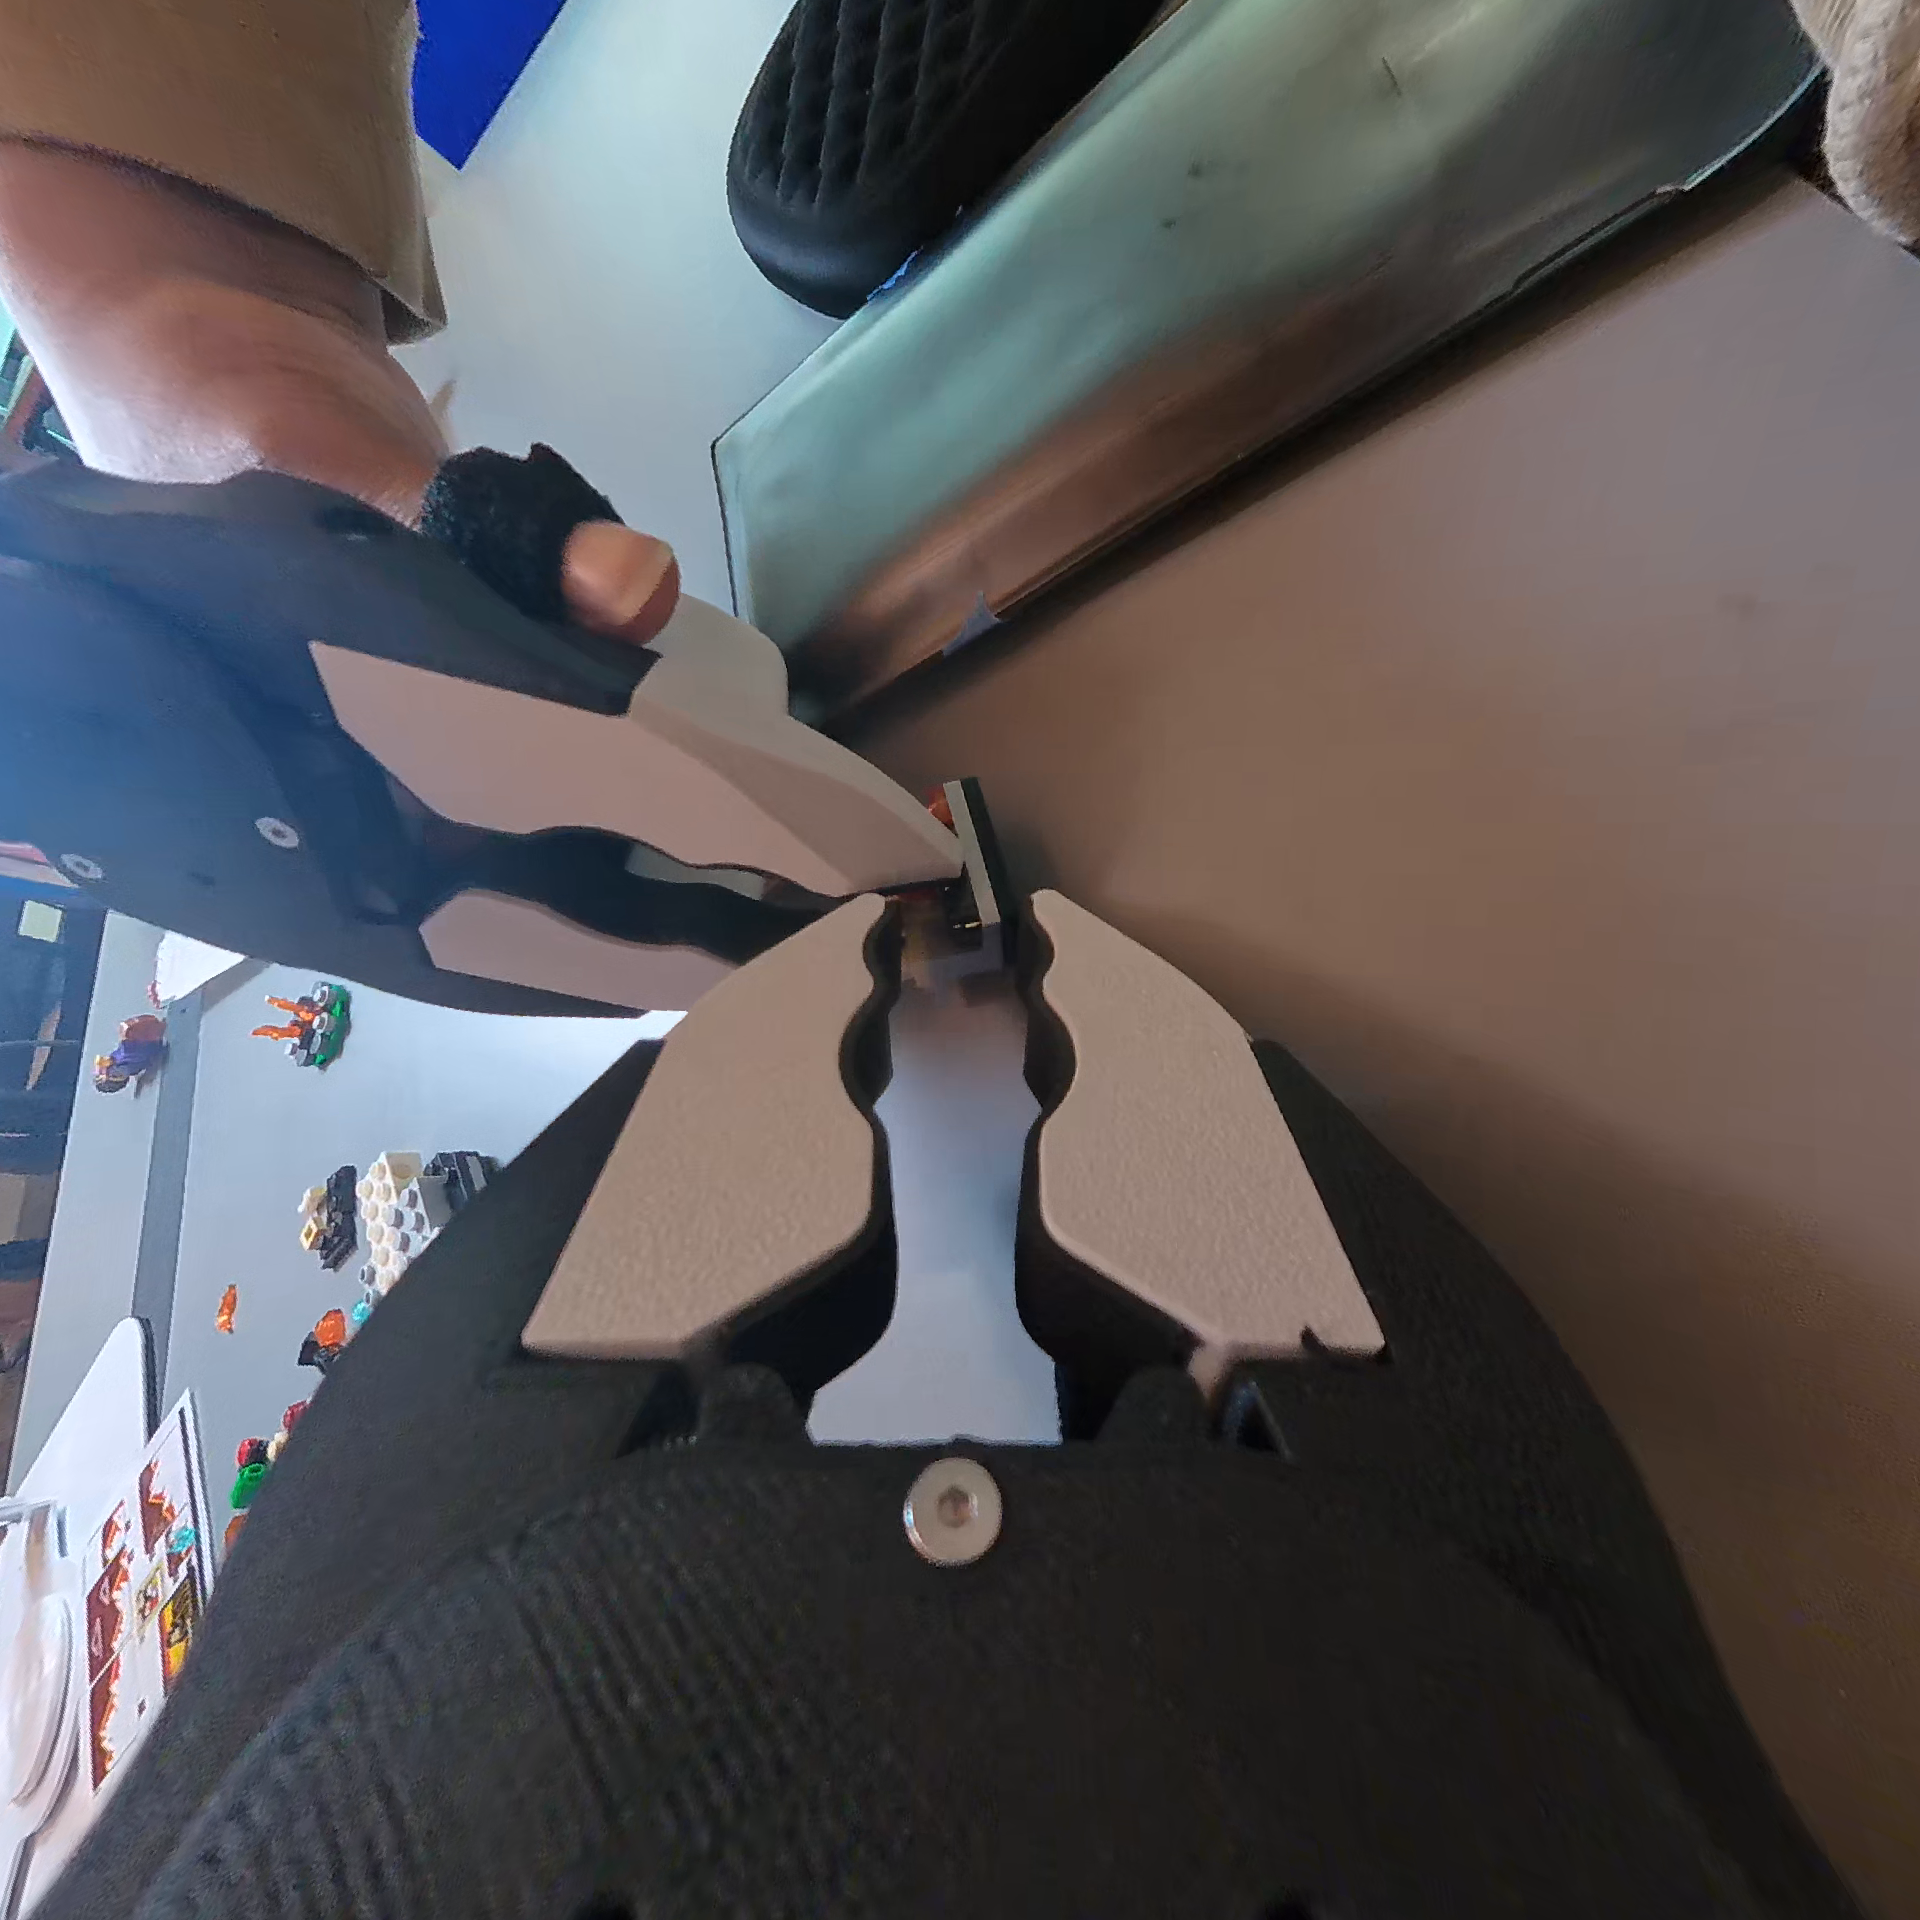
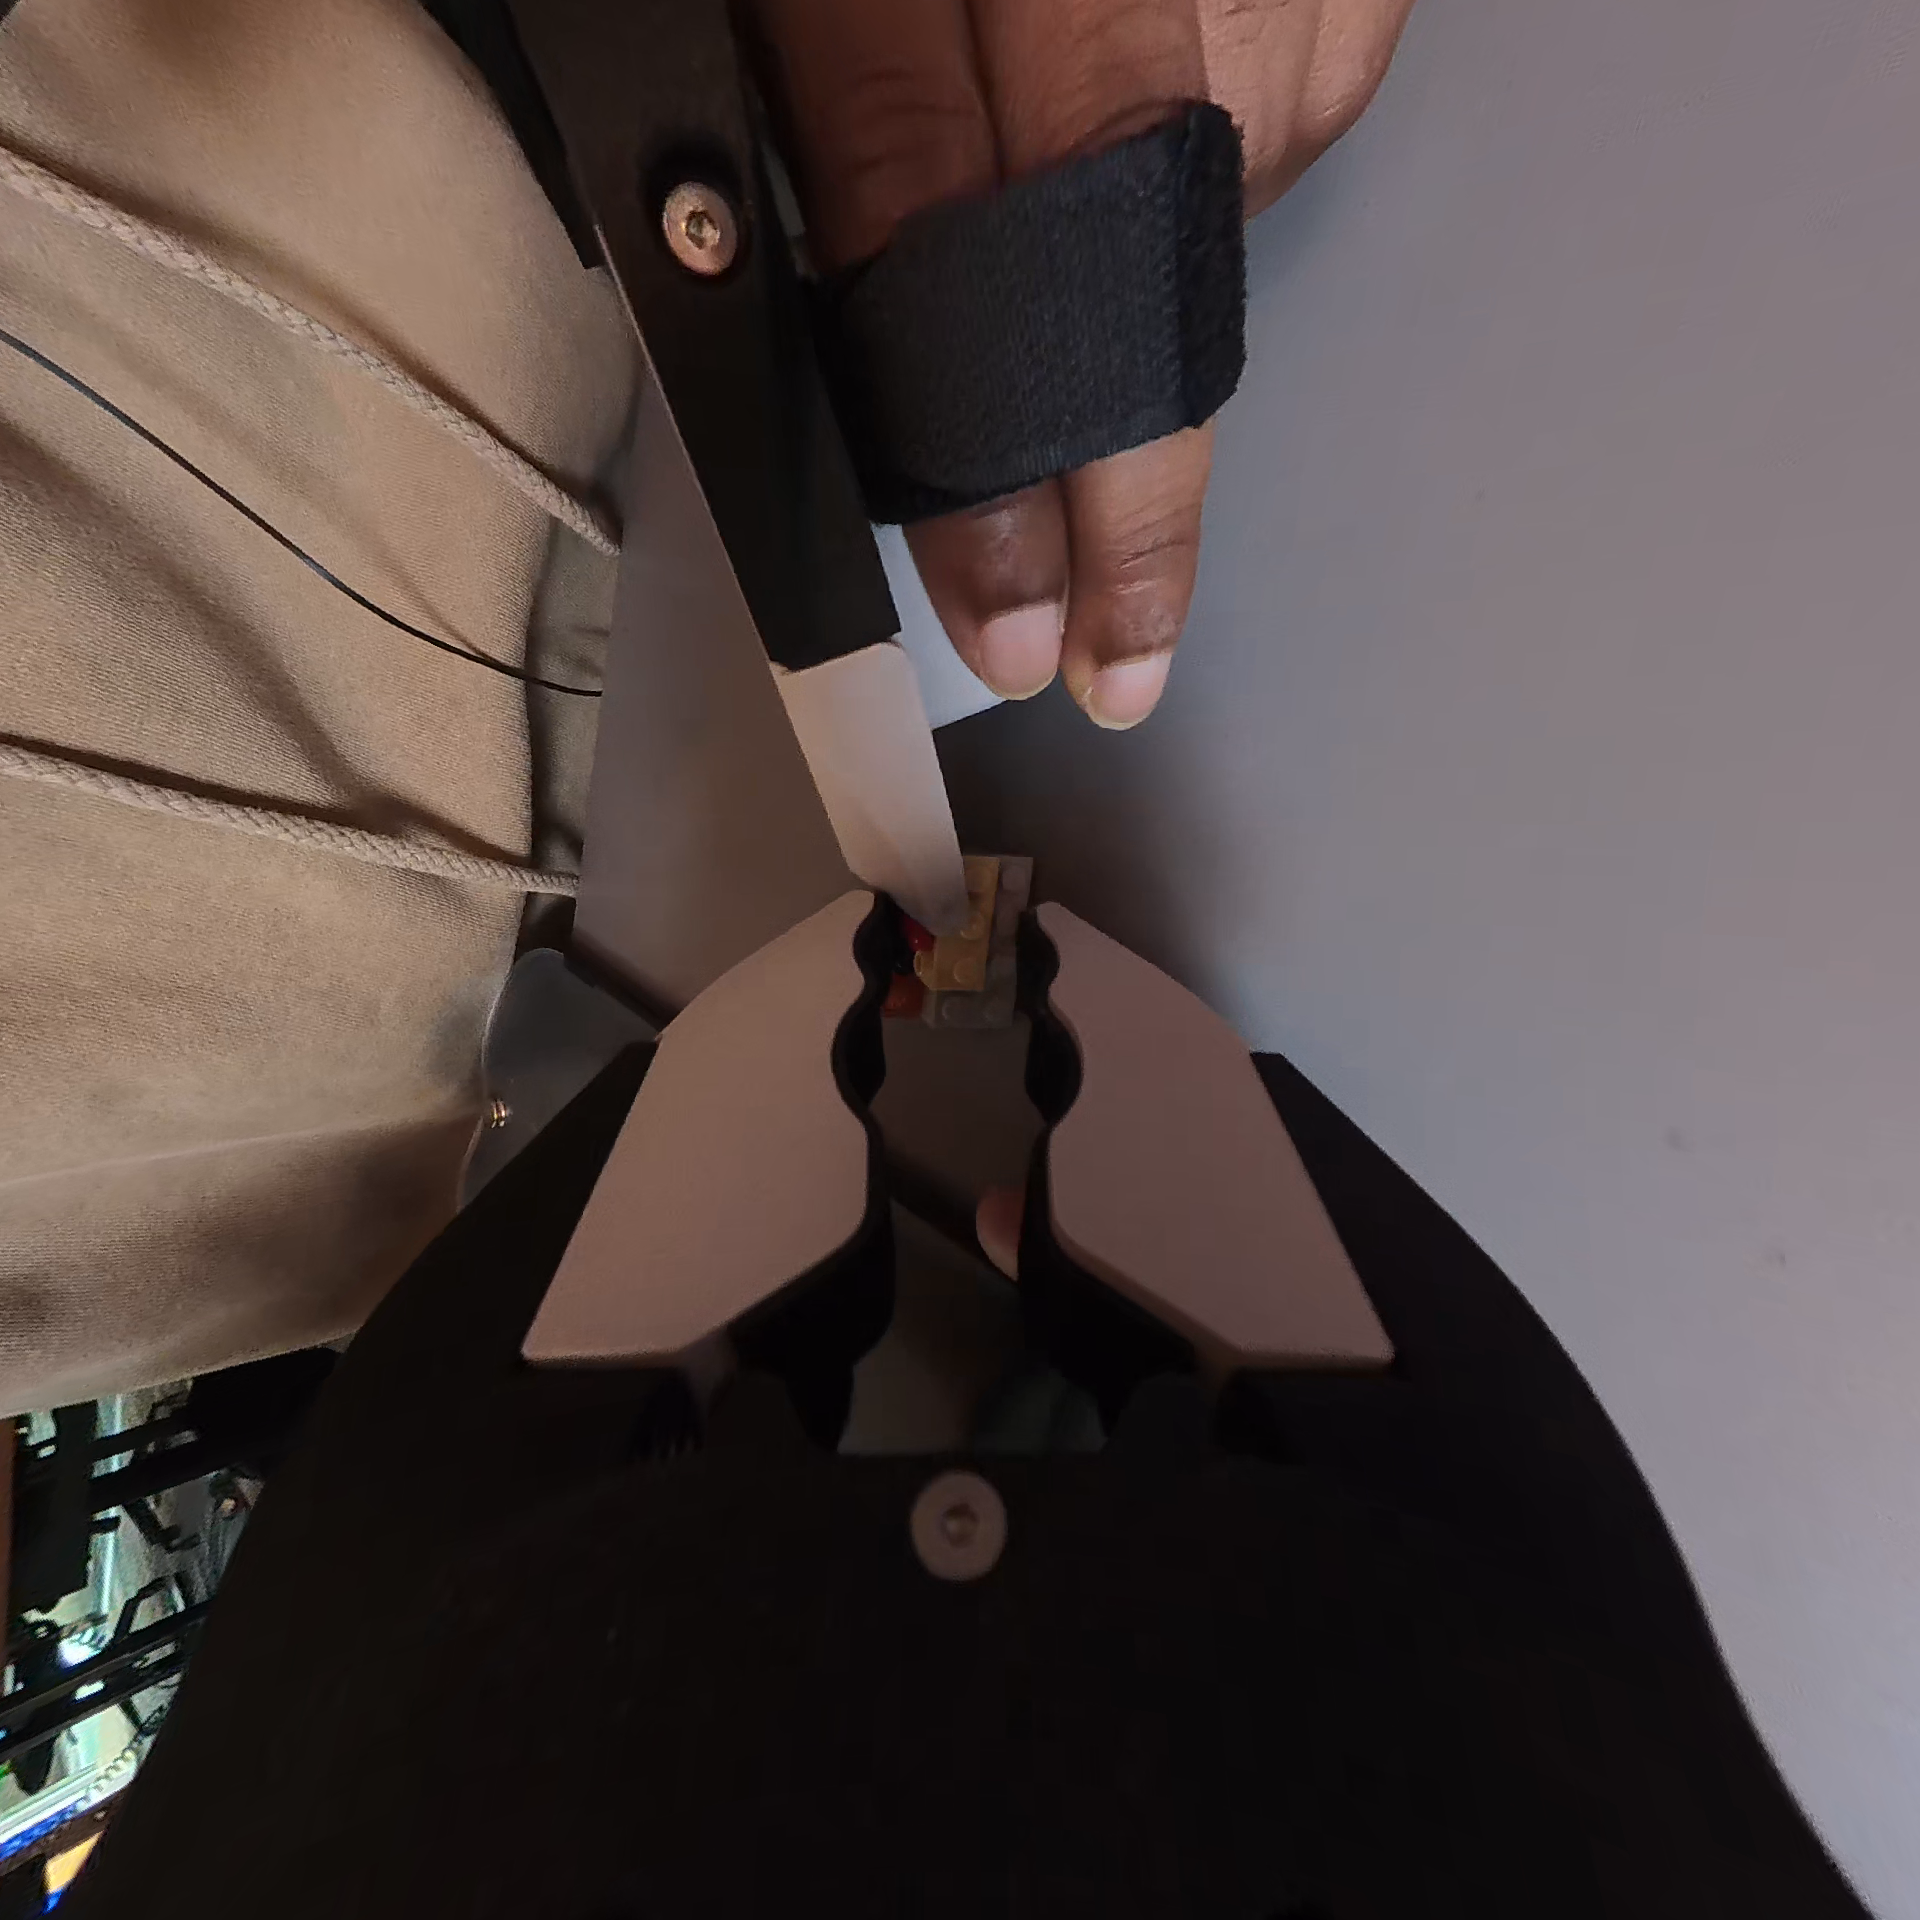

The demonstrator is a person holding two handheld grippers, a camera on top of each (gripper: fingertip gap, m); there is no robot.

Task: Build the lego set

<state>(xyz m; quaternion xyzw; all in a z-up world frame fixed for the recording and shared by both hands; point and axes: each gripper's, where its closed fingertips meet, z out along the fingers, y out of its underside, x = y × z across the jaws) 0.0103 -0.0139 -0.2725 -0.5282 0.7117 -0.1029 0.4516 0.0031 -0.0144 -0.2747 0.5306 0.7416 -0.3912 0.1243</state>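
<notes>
A small lego assembly [image 1: 968, 902] with a black and white plate and orange bits is held in the air between both grippers. In the right wrist view it shows tan and grey studded bricks [image 2: 971, 961] with red parts on its left. My left gripper [image 1: 956, 914] is shut around it at the fingertips. My right gripper [image 2: 954, 935] is also shut on it. In the left wrist view the right gripper's fingers [image 1: 790, 790] come in from the left and meet the assembly. In the right wrist view the left gripper's finger [image 2: 894, 779] comes from above and lies over the tan brick.
Loose lego pieces [image 1: 312, 1029] and a white studded build [image 1: 400, 1210] lie on the white table at the left, with an instruction sheet [image 1: 145, 1558] below them. A black mesh object [image 1: 883, 135] and a brown surface [image 1: 1455, 935] are beyond. Beige clothing [image 2: 260, 727] is close. The tips of both grippers are at nearly the same place. Left tips and right tips are each some 20 cm from the black mesh object [image 1: 883, 135].
</notes>
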